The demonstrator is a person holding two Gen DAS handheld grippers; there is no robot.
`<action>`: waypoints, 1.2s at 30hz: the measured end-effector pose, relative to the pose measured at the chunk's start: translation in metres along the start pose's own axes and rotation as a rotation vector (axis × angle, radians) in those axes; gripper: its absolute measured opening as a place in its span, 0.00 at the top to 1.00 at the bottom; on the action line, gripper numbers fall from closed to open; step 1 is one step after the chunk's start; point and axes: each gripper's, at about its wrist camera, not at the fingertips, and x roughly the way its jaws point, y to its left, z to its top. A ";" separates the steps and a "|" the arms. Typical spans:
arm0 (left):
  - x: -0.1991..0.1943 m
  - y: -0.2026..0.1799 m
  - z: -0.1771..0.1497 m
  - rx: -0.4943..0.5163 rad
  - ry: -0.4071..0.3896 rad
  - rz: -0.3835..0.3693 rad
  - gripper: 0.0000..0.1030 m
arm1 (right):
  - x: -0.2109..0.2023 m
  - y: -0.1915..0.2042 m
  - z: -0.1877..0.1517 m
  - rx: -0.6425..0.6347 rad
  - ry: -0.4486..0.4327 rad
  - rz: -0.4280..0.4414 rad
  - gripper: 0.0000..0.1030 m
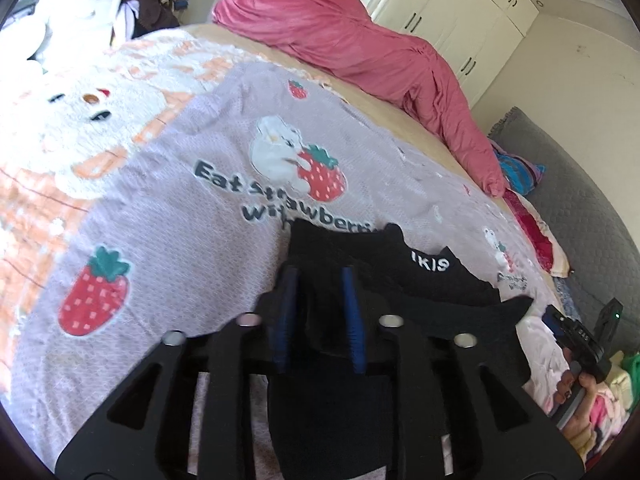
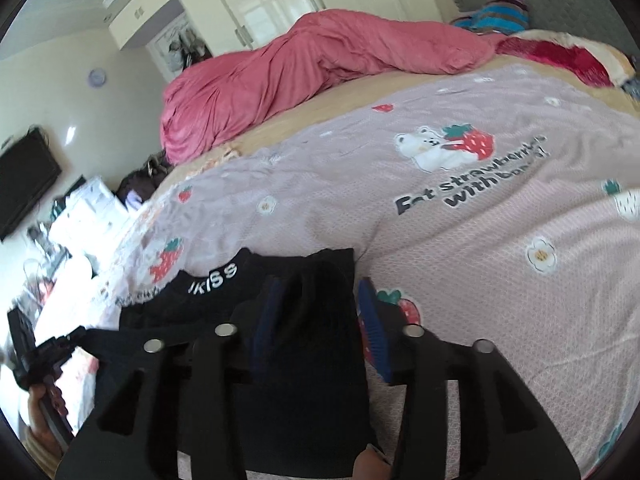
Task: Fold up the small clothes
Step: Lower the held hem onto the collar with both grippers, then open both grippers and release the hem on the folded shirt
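A small black garment point(image 1: 440, 292) with white lettering on its band lies on the lilac strawberry-print bedspread point(image 1: 180, 208) near the bed's front edge. My left gripper point(image 1: 319, 276) stands over its left end, blue pads a little apart, with black cloth lying loose between them. In the right wrist view the same garment point(image 2: 208, 304) runs under my right gripper point(image 2: 320, 284). Its jaws are open, with a fold of cloth between them and a strip of bedspread point(image 2: 480, 260) showing beside the right pad. Each view catches the other gripper at its edge, held by a hand.
A rolled pink duvet point(image 1: 360, 40) lies along the far side of the bed, with striped and red pillows point(image 2: 496, 8) by the grey headboard point(image 1: 580, 200). Cream wardrobes point(image 1: 460, 8) stand behind. A wall television point(image 2: 24, 176) and cluttered furniture point(image 2: 92, 212) sit past the bed's foot.
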 end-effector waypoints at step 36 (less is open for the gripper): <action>0.088 -0.059 -0.010 0.253 0.138 0.108 0.83 | 0.106 0.056 -0.020 -0.258 0.247 -0.078 0.61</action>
